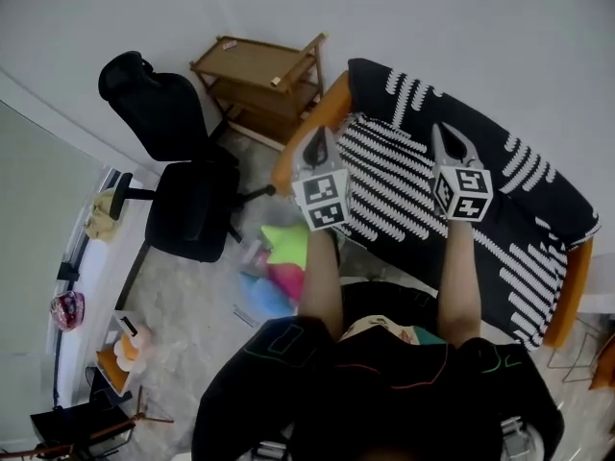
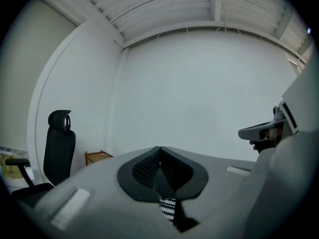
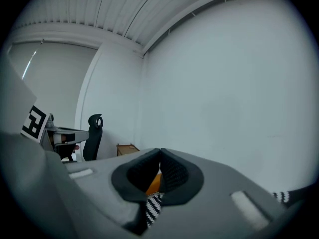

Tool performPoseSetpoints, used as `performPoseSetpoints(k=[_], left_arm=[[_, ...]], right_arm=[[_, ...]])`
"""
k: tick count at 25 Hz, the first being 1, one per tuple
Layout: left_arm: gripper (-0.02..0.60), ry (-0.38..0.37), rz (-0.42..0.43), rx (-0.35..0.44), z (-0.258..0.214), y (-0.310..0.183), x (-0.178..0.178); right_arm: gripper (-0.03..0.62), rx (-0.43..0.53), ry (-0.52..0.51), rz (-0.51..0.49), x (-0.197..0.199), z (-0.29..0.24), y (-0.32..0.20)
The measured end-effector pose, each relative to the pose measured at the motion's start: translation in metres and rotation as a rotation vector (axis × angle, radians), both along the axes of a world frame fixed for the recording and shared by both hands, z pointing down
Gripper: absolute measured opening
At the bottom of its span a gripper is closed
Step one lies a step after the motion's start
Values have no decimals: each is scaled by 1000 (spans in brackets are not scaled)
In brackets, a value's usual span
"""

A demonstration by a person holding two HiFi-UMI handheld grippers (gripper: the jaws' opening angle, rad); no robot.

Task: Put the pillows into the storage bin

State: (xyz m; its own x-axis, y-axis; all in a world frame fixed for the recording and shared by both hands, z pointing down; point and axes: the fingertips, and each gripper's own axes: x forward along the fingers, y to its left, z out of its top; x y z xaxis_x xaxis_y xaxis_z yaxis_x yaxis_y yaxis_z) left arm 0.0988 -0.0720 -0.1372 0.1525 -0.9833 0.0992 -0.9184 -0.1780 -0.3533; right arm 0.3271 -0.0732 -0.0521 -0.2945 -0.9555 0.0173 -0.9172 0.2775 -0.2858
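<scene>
Squarely between hand-held grippers (image 1: 317,142) (image 1: 448,140) (both shut) lies striped pillow (image 1: 384,182).

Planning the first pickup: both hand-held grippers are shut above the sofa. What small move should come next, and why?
Probably open the left hand-held gripper: its jaws are shut and empty, it hangs above the striped pillow on the sofa, and shut jaws cannot take hold of it.

Living room, sofa (image 1: 538,214), office chair (image 1: 187,209), wooden shelf (image 1: 252,73)
</scene>
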Motion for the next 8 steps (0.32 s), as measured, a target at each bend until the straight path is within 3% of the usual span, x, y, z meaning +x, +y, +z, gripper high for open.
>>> performPoseSetpoints(k=[8], left_arm=[[11,-40,28,-25,22,-17,25]], right_arm=[[3,18,-2,23,16,12,-21]])
